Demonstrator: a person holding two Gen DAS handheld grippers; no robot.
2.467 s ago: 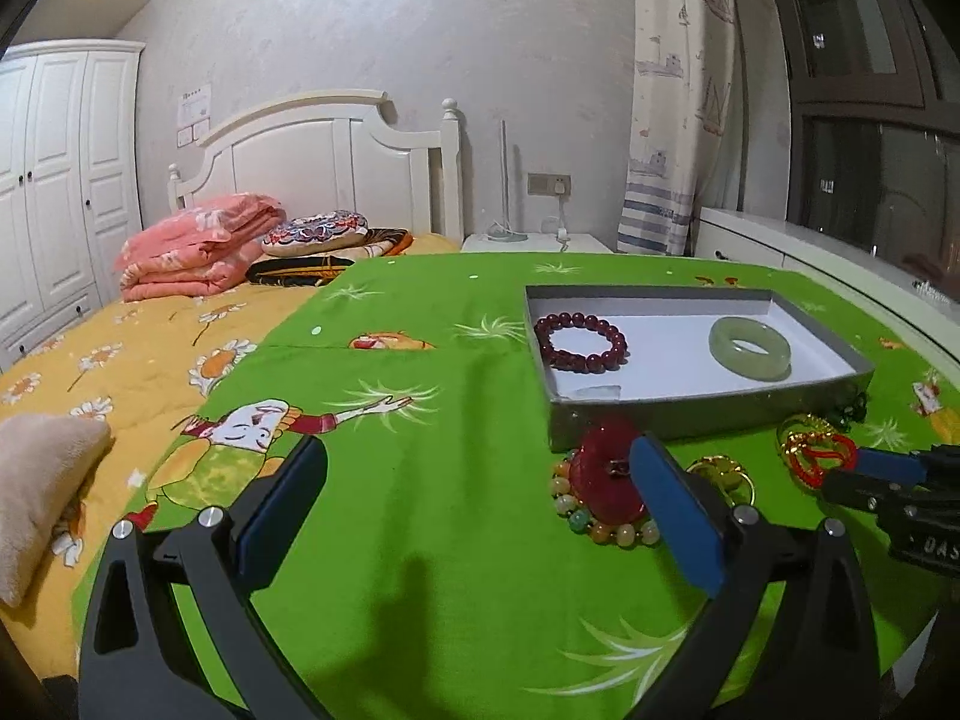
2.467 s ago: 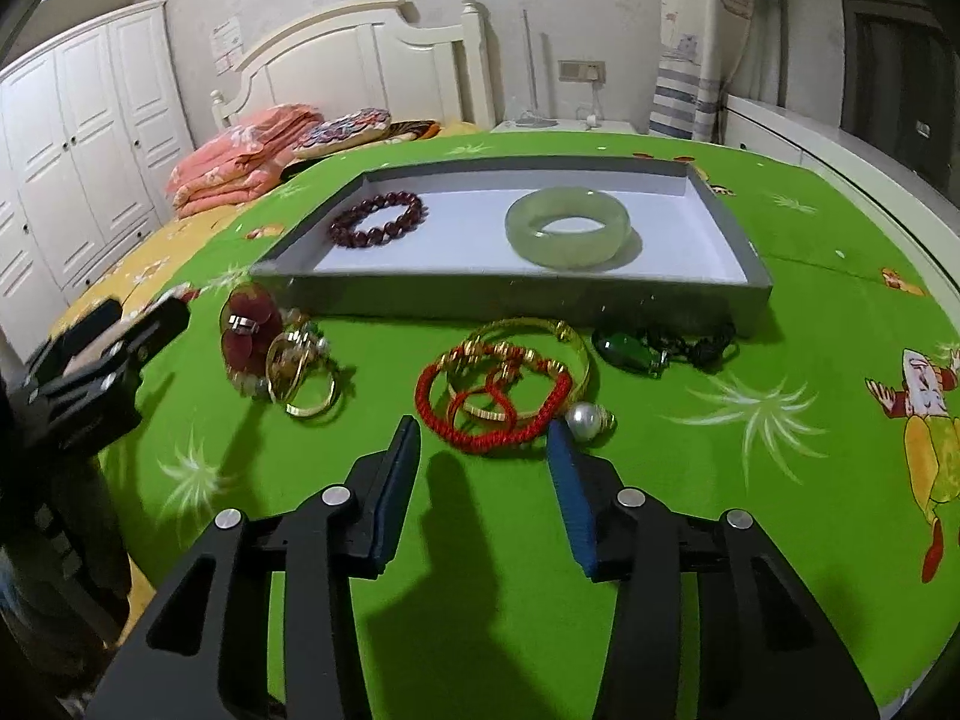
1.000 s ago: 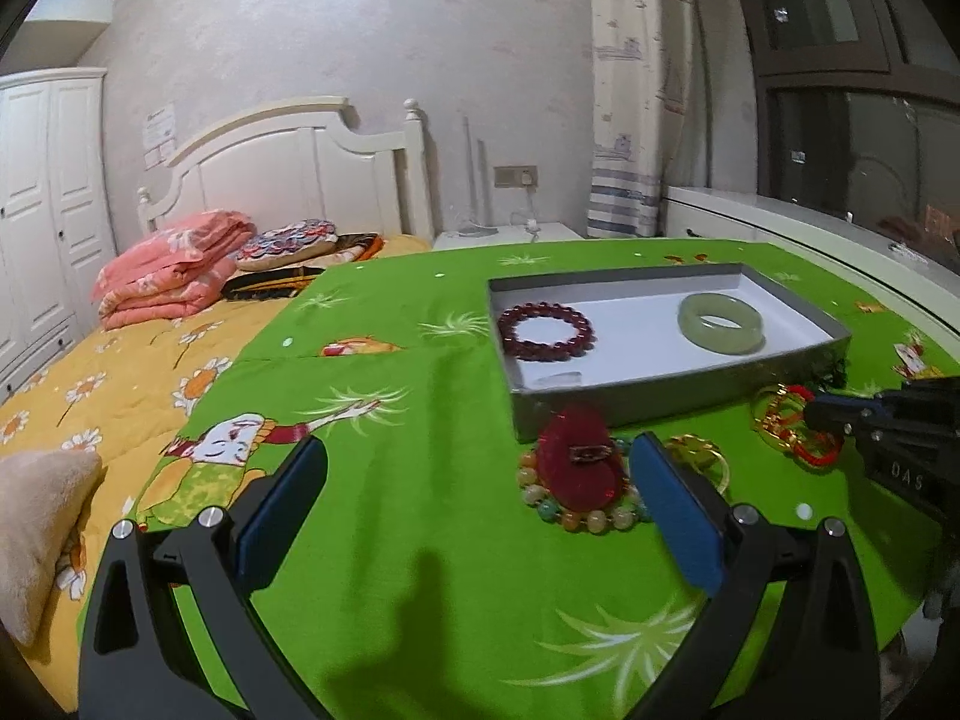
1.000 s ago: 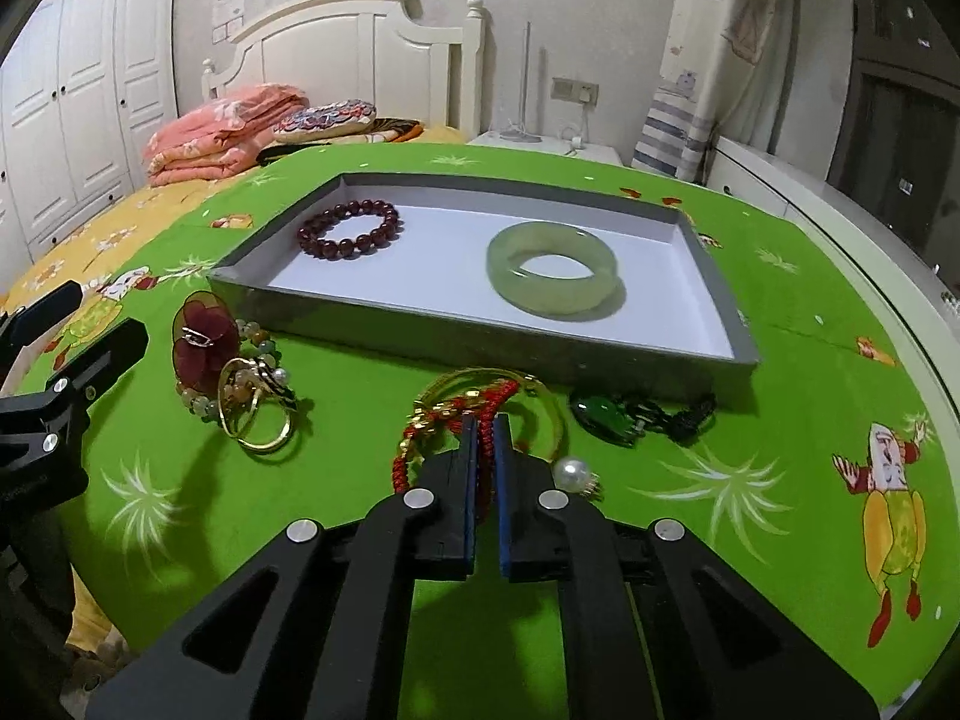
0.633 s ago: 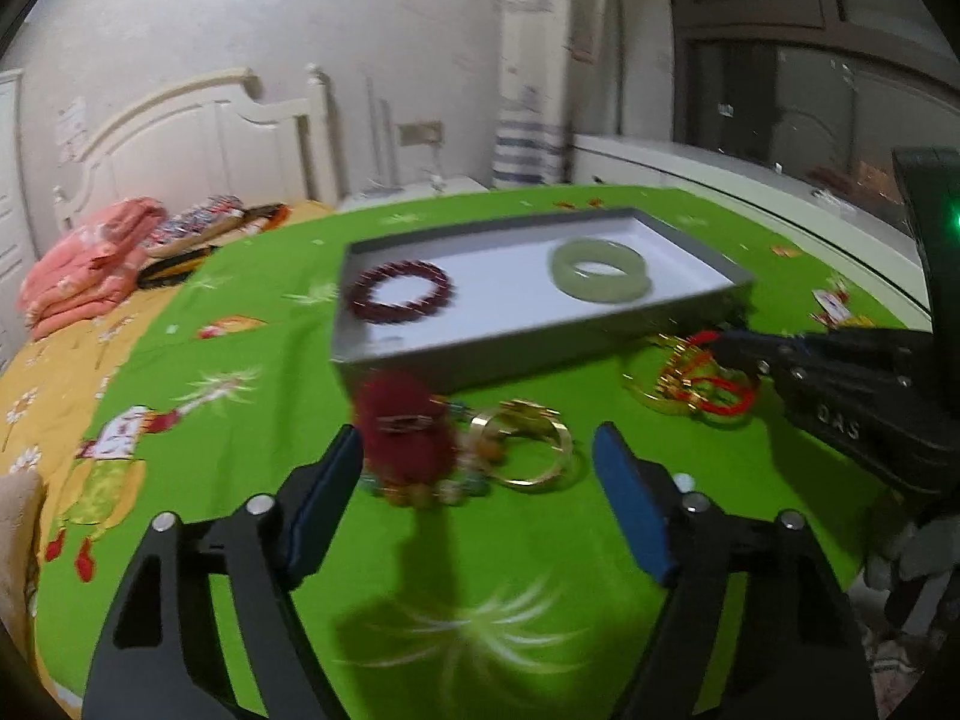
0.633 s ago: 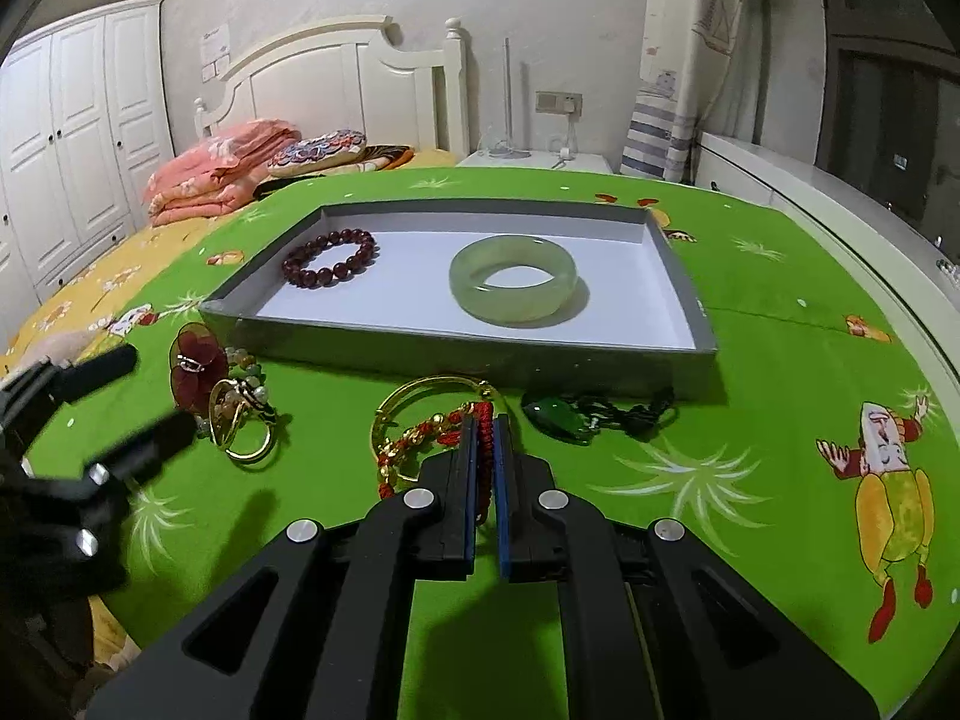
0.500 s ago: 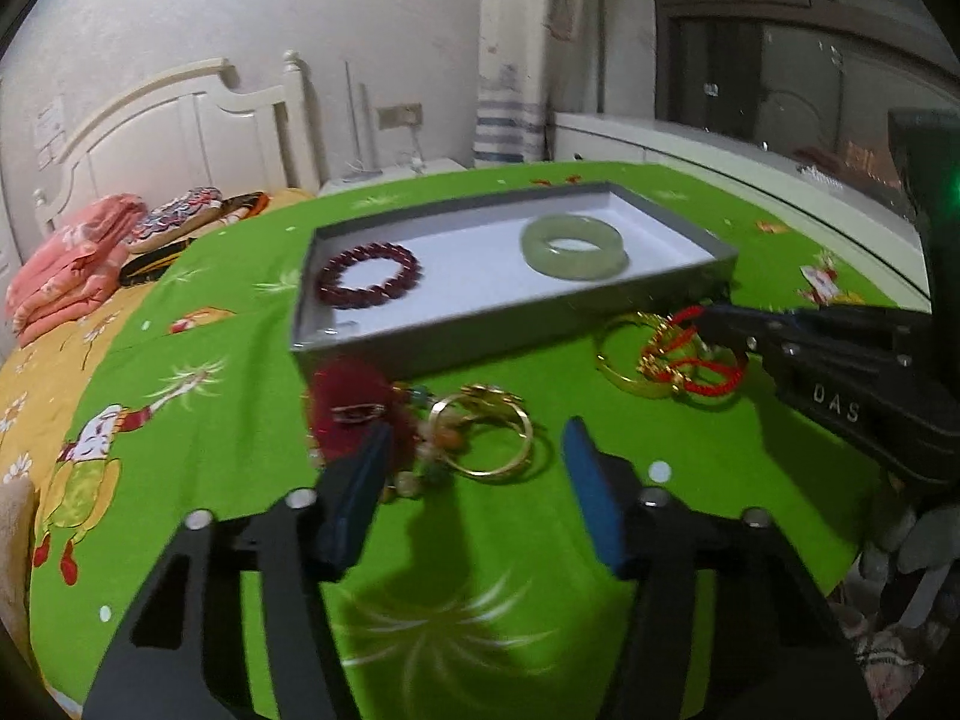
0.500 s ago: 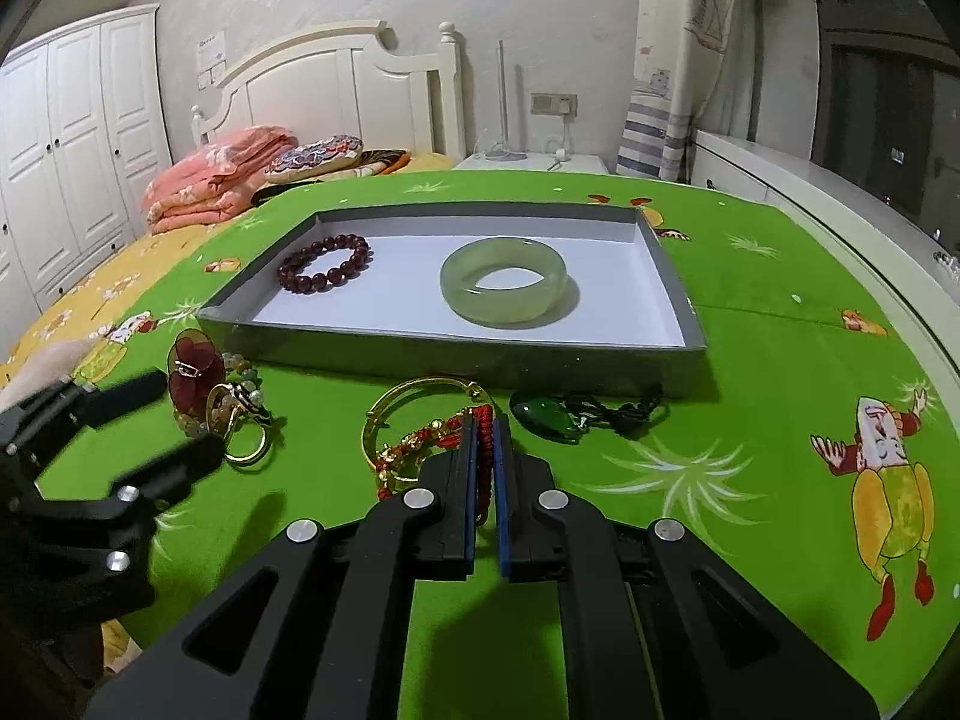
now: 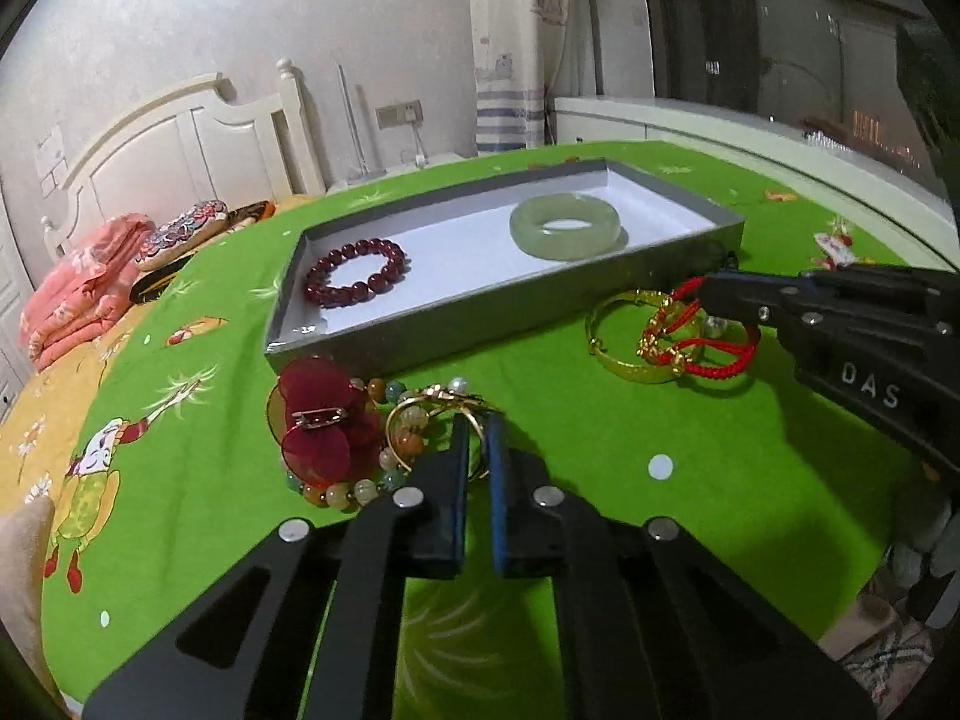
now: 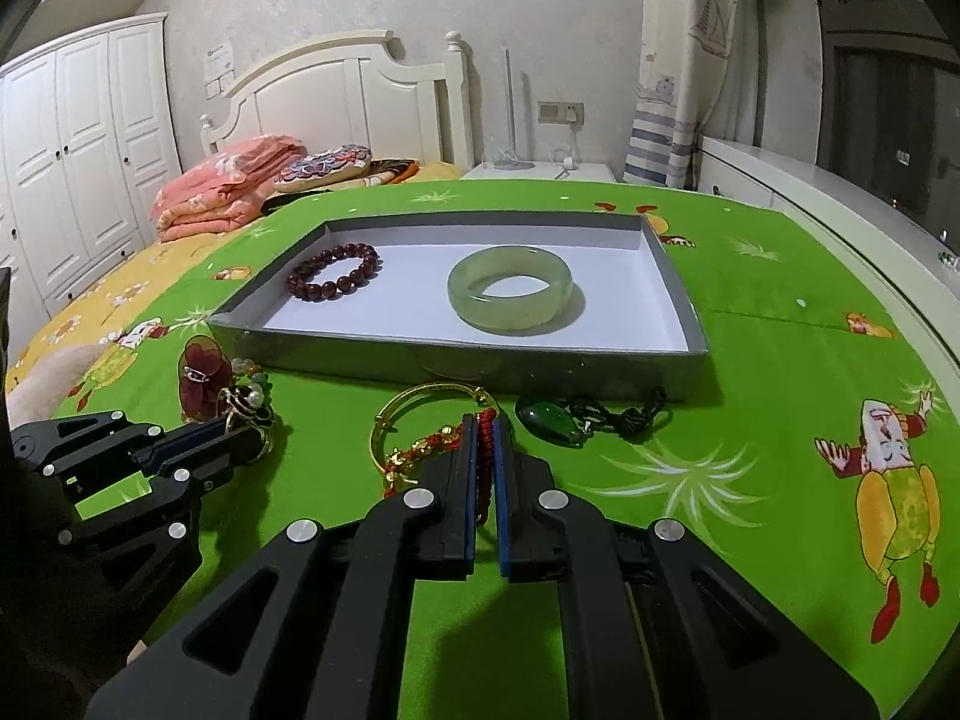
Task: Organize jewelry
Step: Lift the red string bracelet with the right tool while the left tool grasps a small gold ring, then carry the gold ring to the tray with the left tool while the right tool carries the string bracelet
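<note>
A grey tray (image 9: 498,324) (image 10: 456,363) with a white floor holds a dark red bead bracelet (image 9: 354,272) (image 10: 333,270) and a pale green jade bangle (image 9: 564,226) (image 10: 510,288). My left gripper (image 9: 475,426) is shut on a thin gold ring bangle (image 9: 444,405) beside a red flower brooch (image 9: 318,414) and a coloured bead bracelet (image 9: 336,492). My right gripper (image 10: 486,420) is shut on a red cord bracelet (image 9: 714,354) (image 10: 485,450), which is tangled with a gold bangle (image 9: 630,354) (image 10: 414,405).
A green pendant on a black cord (image 10: 558,417) lies in front of the tray's right end. A small pearl (image 9: 660,467) lies on the green cloth. Folded pink bedding (image 10: 228,186) and a white headboard (image 10: 336,96) are behind. The bed edge curves at the right.
My left gripper swung right, moved in and shut on the thin gold ring bangle. My right gripper stayed shut on the red cord bracelet and lifted it slightly.
</note>
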